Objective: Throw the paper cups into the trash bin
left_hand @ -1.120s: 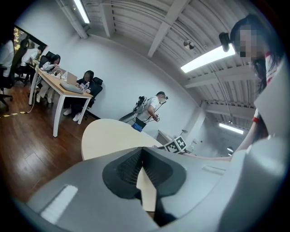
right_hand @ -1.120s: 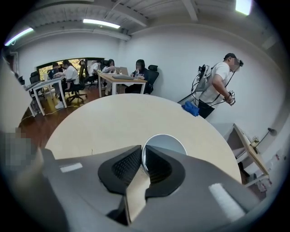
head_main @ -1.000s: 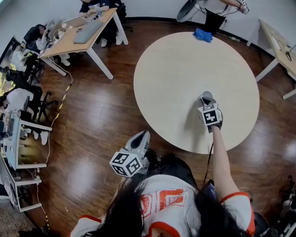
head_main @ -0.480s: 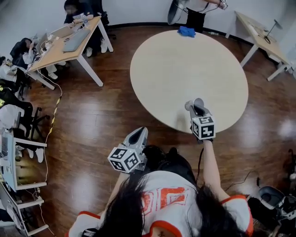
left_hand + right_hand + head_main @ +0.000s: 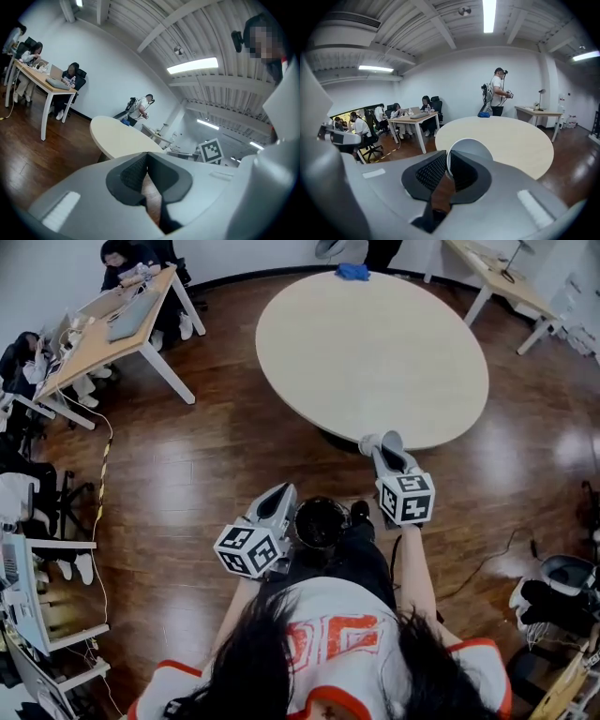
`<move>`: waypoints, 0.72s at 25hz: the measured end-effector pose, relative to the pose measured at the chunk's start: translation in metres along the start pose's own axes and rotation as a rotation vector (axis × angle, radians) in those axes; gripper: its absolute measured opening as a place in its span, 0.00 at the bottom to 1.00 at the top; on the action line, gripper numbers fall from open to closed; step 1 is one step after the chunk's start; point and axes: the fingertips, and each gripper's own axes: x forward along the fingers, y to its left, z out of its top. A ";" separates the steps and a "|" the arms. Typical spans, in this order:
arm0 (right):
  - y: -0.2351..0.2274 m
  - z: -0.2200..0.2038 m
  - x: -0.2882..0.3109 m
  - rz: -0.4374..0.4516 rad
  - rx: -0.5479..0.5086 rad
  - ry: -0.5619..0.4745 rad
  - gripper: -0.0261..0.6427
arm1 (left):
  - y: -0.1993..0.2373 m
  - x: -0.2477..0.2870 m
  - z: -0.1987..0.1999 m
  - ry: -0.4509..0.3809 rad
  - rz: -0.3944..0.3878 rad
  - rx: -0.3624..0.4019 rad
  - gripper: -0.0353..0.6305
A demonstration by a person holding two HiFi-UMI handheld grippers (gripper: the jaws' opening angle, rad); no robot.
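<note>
Now the right tongs (image 5: pixel 384 451) are clamped on the wall of the paper cup (image 5: pixel 472 149), and over the last second I have drawn them back off the round surface (image 5: pixel 375 334). The cup had hung above that surface's near edge and is now clear of it, over the floor. The black trash bin (image 5: pixel 321 521) has come into view just near-left of the cup, between both tongs; left tongs (image 5: pixel 280 503) together and empty, so I judge only the short carry and release remain.
</note>
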 end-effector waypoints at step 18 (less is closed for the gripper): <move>0.022 -0.079 -0.109 -0.059 0.037 0.077 0.08 | -0.048 -0.036 -0.054 0.069 -0.048 -0.018 0.05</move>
